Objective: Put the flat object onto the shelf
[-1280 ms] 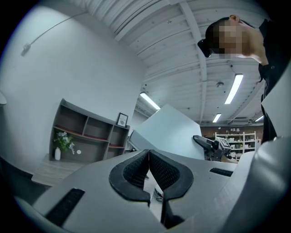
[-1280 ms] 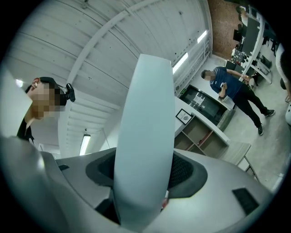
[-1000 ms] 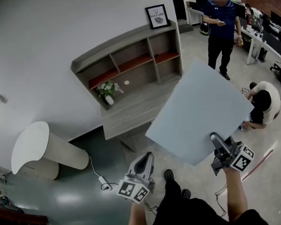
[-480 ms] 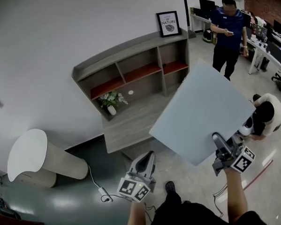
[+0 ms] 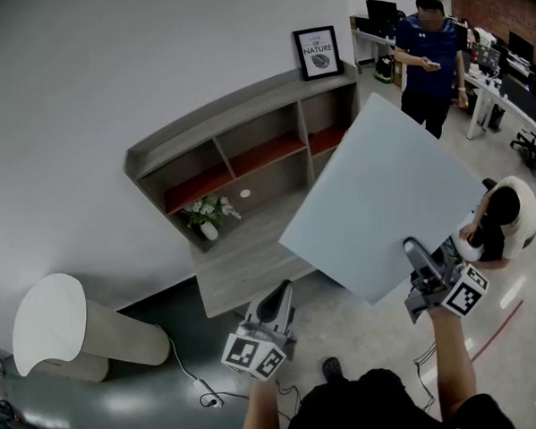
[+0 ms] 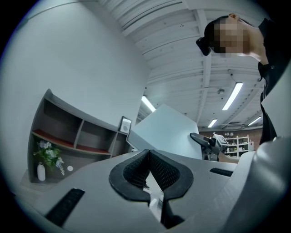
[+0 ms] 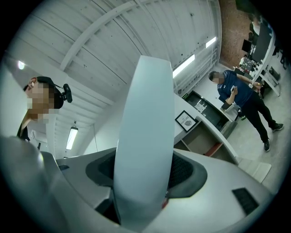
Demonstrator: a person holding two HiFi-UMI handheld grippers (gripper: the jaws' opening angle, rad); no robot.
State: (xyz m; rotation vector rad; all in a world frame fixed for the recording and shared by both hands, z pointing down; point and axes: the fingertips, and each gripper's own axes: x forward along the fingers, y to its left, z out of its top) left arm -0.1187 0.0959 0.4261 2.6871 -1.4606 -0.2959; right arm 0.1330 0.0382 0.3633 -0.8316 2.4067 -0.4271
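A large pale blue flat board (image 5: 385,202) hangs tilted in the air in front of the grey shelf unit (image 5: 253,155). My right gripper (image 5: 418,262) is shut on the board's lower right edge; in the right gripper view the board (image 7: 145,136) stands edge-on between the black pads. My left gripper (image 5: 277,301) is lower and to the left, shut on nothing, its pads (image 6: 136,170) meeting at the tip. From the left gripper view the board (image 6: 166,132) and the shelf unit (image 6: 77,132) lie ahead.
A framed picture (image 5: 318,50) leans on the shelf top; a small vase of flowers (image 5: 207,217) stands on its lower ledge. A white round-topped stand (image 5: 52,319) is at lower left. One person stands (image 5: 429,56) and another crouches (image 5: 505,217) at right.
The view has shifted closer to the shelf. The board stays in my right gripper and has moved slightly left, toward the shelf. The left gripper stays shut.
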